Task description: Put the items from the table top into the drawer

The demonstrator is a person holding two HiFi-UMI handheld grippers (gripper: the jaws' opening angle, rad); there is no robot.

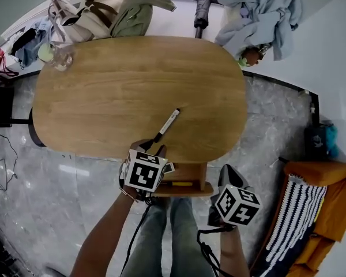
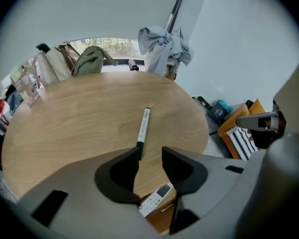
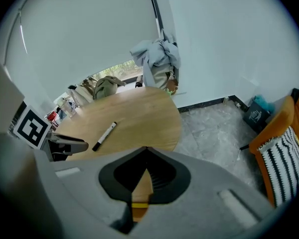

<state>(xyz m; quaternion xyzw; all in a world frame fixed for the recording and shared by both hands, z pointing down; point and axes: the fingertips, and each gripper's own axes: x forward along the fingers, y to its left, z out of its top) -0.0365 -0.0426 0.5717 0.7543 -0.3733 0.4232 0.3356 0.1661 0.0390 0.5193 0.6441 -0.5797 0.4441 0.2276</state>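
Glassware (image 1: pixel 59 56) at the far-left rim of the bench (image 1: pixel 92 108), well apart from the work; leave for later.

Next rightward, left gripper (image 2: pixel 150 153): fingers (image 2: pixel 117 176) released, nothing between them, poised just short of the dark cap end of the marker (image 2: pixel 142 128). Lies slantwise on bare wood near the front edge, cap end toward the person.

Judged step: pick up this marker.
- Roll the wrist so the 2 fingers straddle the barrel crosswise, not along it.
- Lower until both sit beside the barrel and nearly on the wood.
- Close on the middle of the barrel rather than the cap, to stop it pivoting or squirting out.
- Close gently. Round and slick, so likely to roll.
- Lift straight up before carrying it back.

Below the front edge, drawer (image 1: pixel 190 193) standing open, holding a white remote-like keypad (image 2: pixel 157 199) and a yellow item (image 1: pixel 181 183). Aim for the free wood beside them and let go low.

Rightmost, right gripper (image 3: pixel 146 148): fingers (image 3: pixel 164 178) clenched on nothing, hanging off the bench by the drawer's right side. Keep it clear of the drop path, or rest it against the drawer front to steady it.
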